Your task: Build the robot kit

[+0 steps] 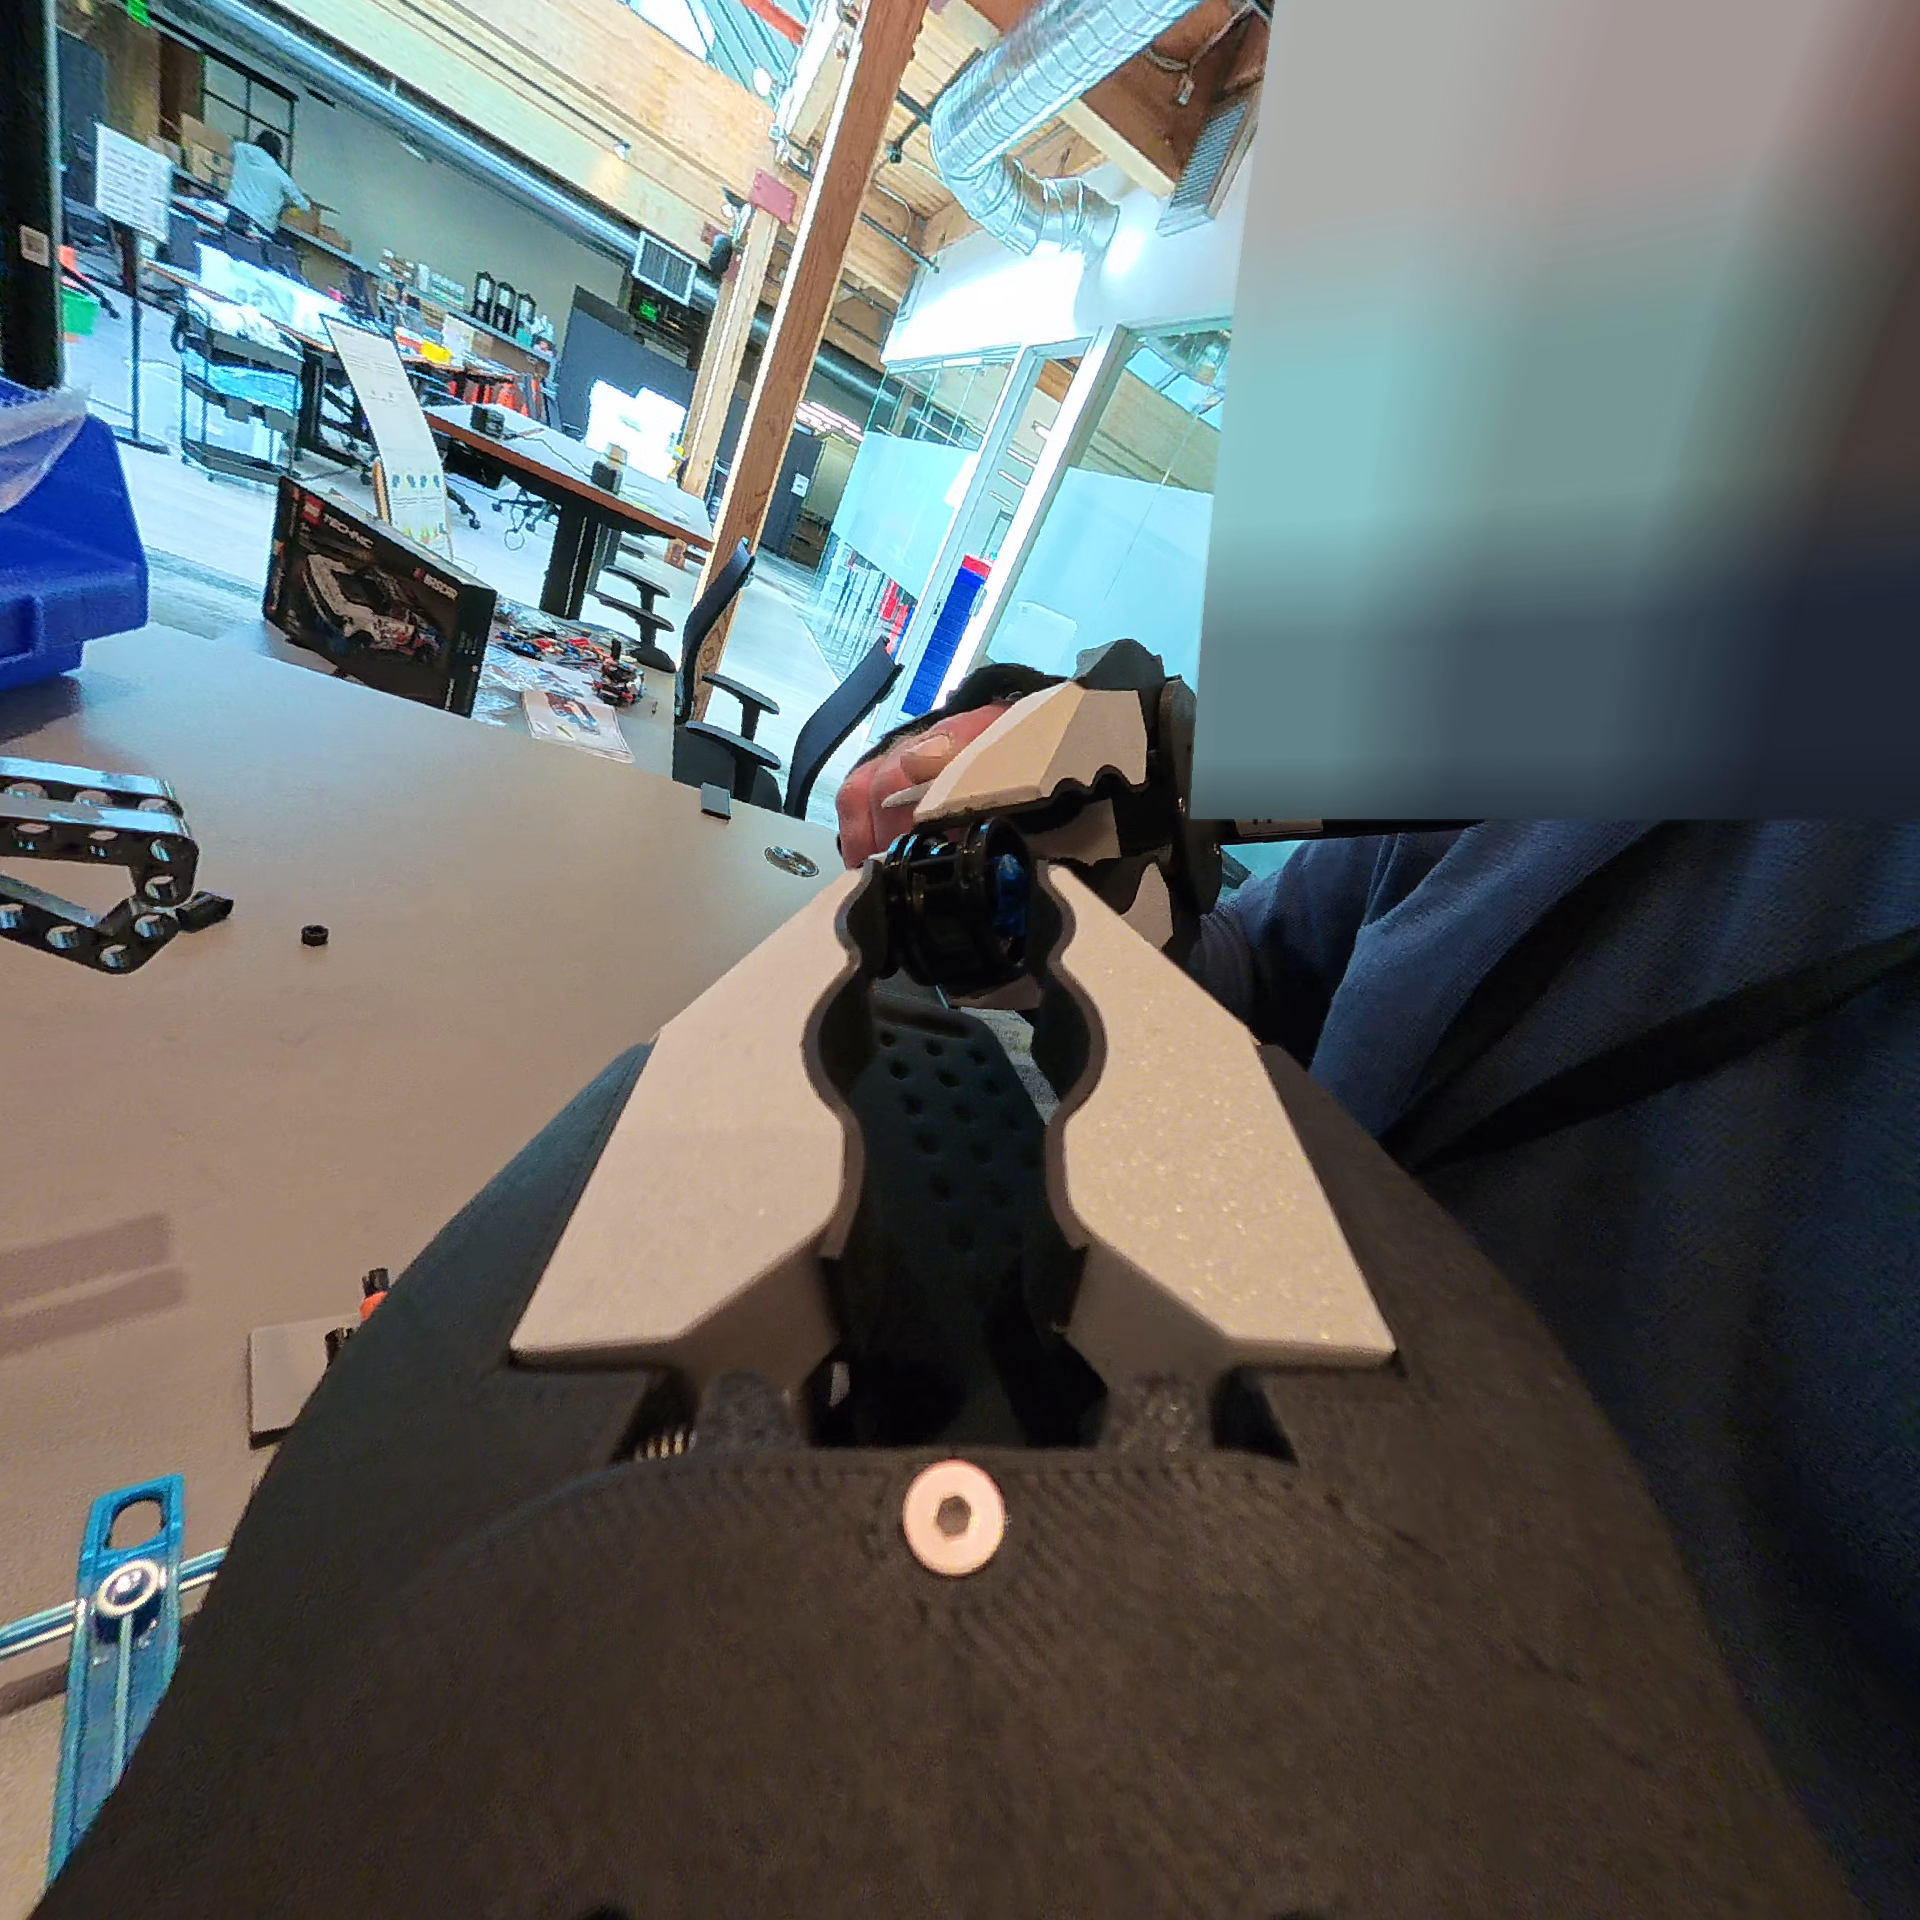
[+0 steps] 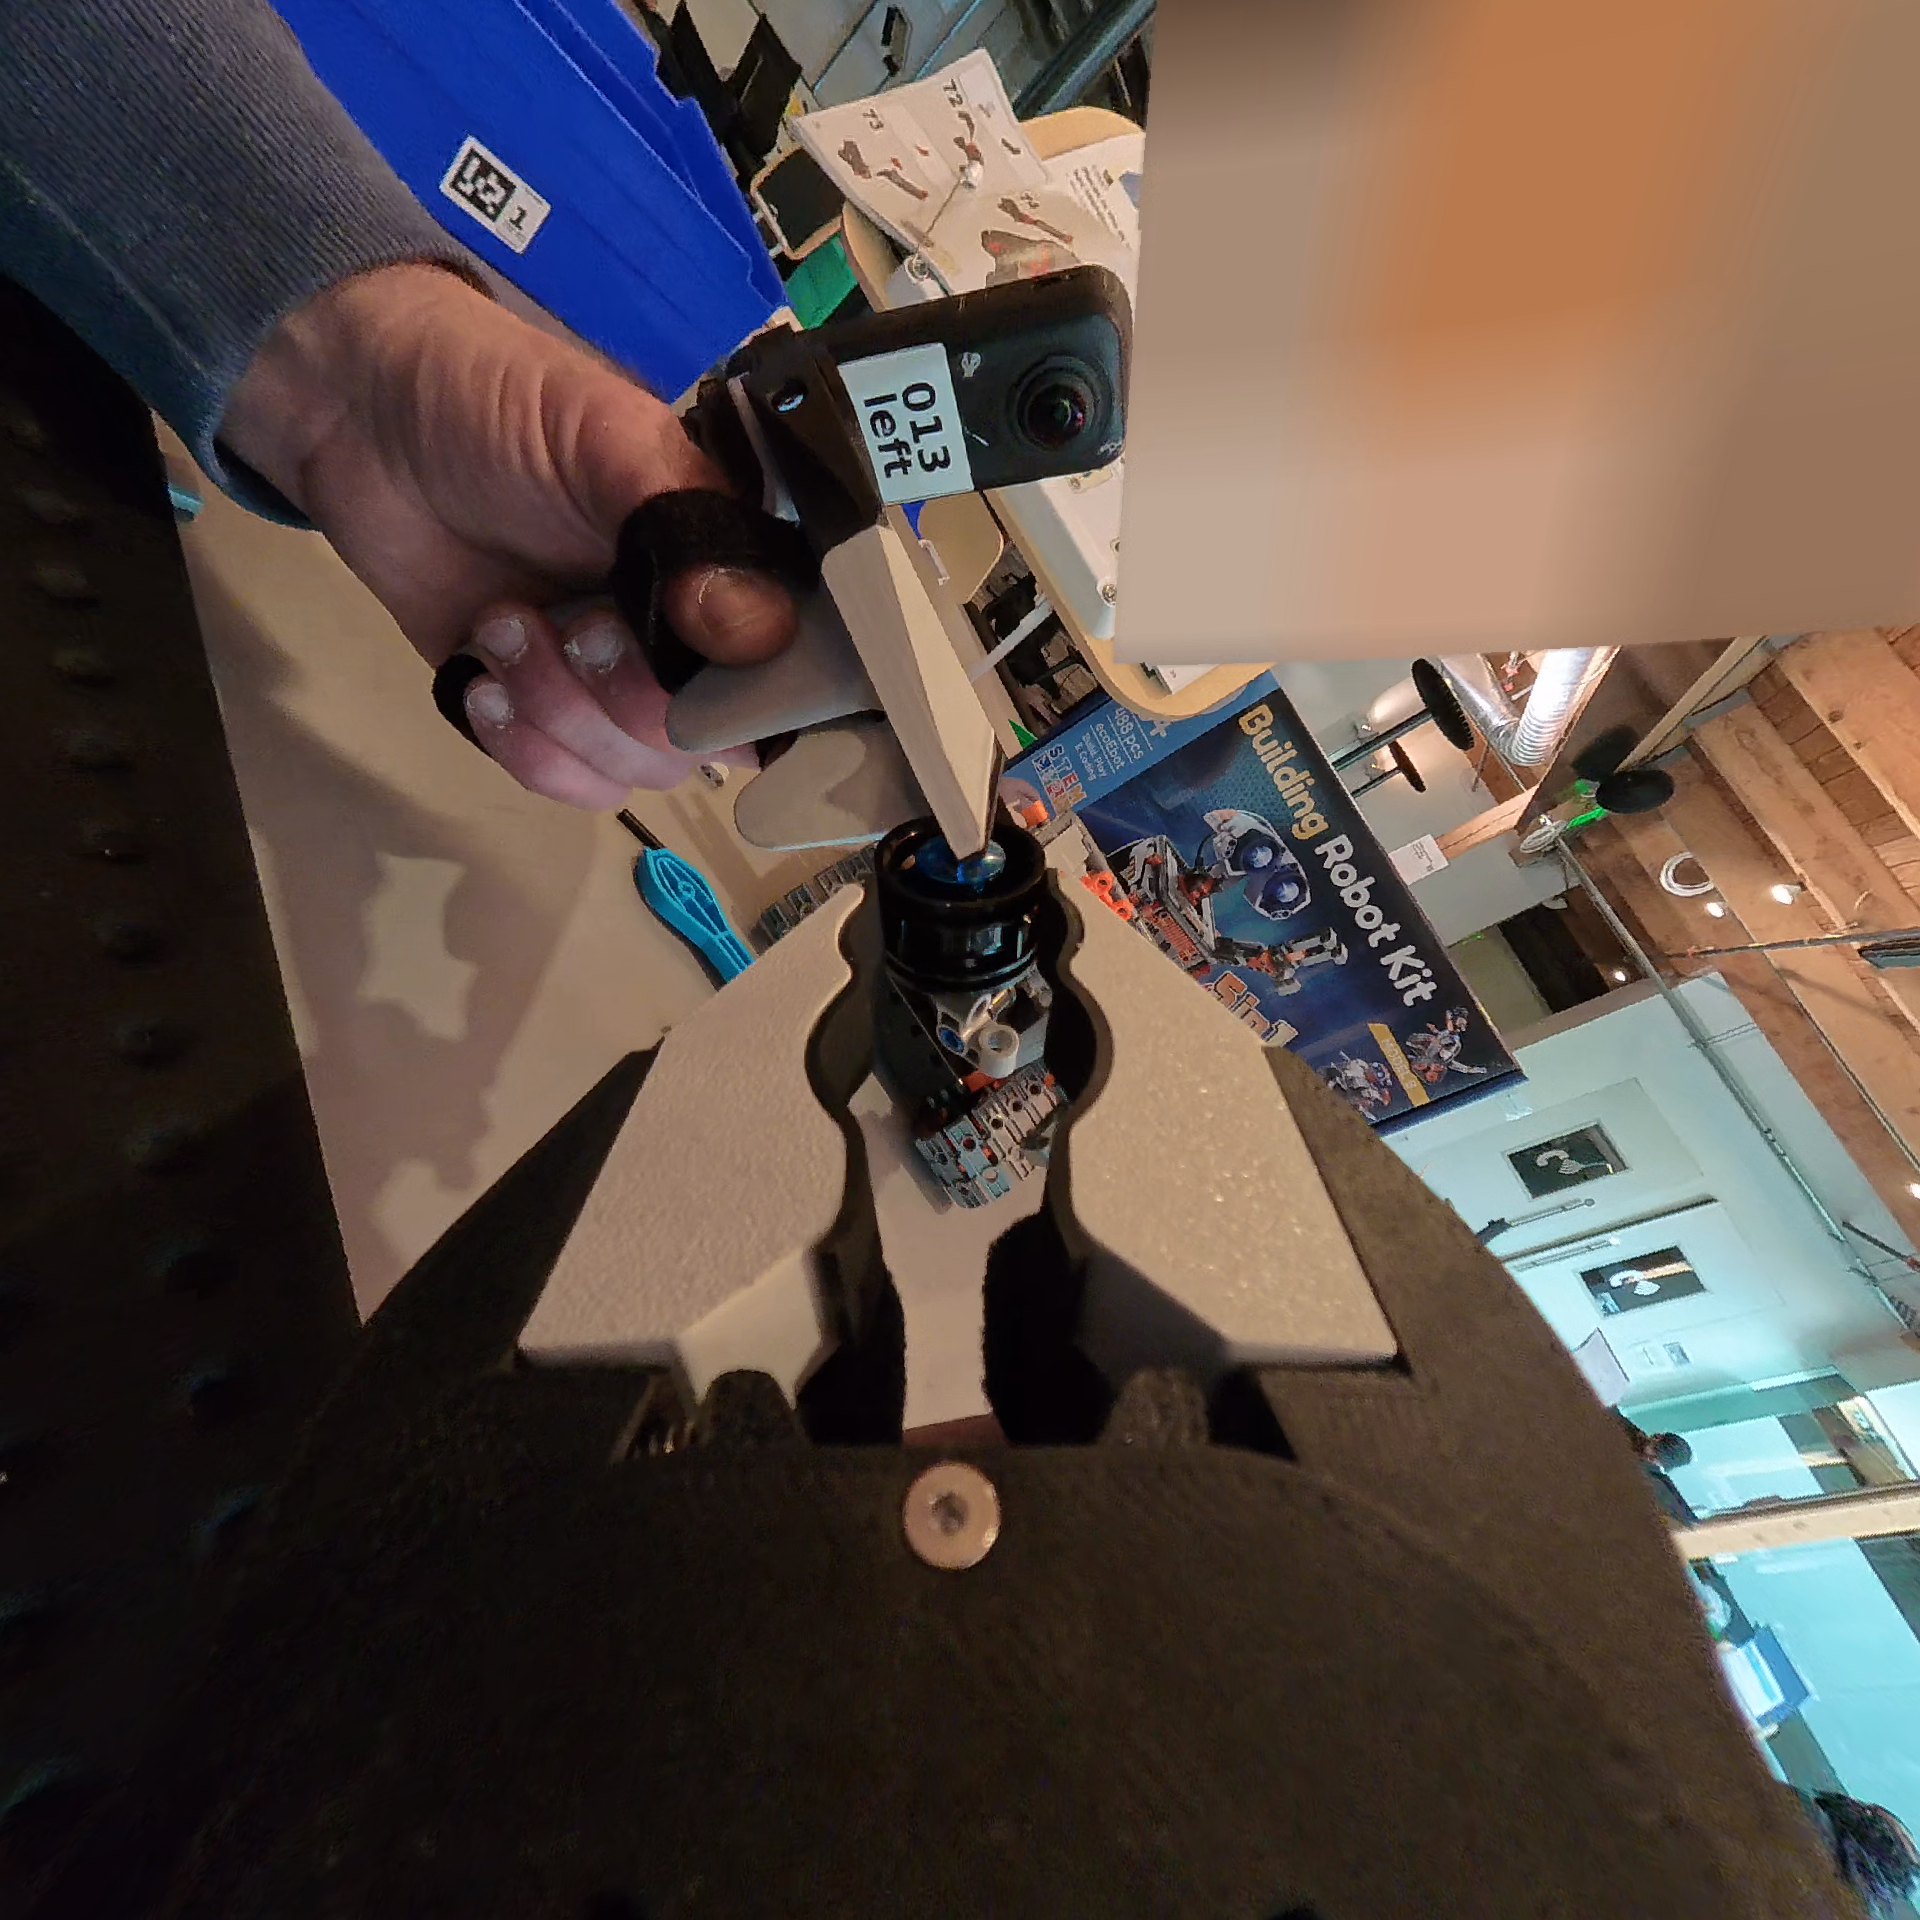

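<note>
A black wheel hub (image 1: 951,920) with a blue pin in its centre sits between the tips of my left gripper (image 1: 956,894), which is shut on it above the table edge. In the right wrist view the same hub (image 2: 956,925) tops a small grey and orange brick assembly (image 2: 977,1132) and sits between the tips of my right gripper (image 2: 956,904), also shut on it. The left gripper shows there too, with one of its fingers (image 2: 914,686) resting on the hub's blue centre. The right gripper (image 1: 1039,769), held by a hand, shows just beyond the hub.
On the beige table (image 1: 416,1039) lie a black beam frame (image 1: 94,883), a small black piece (image 1: 315,933), a toy box (image 1: 374,613) and a blue bin (image 1: 62,540). A blue clamp (image 1: 114,1600) sits near left. A robot kit box (image 2: 1278,914) and an open booklet (image 2: 935,156) stand behind. My two grippers' fingertips are within a few centimetres of each other.
</note>
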`<state>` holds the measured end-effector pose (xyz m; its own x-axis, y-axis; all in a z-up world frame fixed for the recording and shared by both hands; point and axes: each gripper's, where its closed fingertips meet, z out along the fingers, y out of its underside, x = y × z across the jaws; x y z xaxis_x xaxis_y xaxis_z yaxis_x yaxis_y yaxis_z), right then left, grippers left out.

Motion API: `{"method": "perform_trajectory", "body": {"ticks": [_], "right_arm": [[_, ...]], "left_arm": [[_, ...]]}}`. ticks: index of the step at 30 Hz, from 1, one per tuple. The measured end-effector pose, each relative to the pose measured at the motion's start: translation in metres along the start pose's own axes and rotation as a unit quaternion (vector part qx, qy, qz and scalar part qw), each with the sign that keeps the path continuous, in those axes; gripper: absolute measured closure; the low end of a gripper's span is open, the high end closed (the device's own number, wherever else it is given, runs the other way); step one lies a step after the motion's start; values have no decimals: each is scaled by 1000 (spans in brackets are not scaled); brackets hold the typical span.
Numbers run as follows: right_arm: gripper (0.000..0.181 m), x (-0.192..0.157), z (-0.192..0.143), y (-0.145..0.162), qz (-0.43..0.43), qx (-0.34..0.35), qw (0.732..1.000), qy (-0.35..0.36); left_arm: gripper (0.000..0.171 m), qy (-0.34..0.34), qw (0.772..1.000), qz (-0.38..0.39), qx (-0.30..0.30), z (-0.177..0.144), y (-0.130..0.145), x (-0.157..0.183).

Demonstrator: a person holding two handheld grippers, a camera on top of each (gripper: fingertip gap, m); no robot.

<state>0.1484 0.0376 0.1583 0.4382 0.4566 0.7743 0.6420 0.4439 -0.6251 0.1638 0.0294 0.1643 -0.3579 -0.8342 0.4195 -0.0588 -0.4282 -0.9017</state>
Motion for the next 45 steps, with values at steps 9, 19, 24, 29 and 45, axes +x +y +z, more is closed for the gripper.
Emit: {"method": "perform_trajectory", "body": {"ticks": [9,19,24,29,45], "right_arm": [[154,4,7,8,22,-15,1000,-8],[147,7,-1,10,290,37,952,-87],[157,13,-9,3,429,89,890,-123],[157,12,-11,1,446,103,881,-119],[160,13,-6,3,433,108,890,-90]], "left_arm": [[147,-46,998,47,-12,-3,-2,-12],[147,-92,987,131,-18,-3,-6,-11],[147,-107,977,184,-15,-1,-8,-6],[147,-118,969,216,-19,0,-9,-3],[148,-154,957,244,-31,0,-12,-4]]}}
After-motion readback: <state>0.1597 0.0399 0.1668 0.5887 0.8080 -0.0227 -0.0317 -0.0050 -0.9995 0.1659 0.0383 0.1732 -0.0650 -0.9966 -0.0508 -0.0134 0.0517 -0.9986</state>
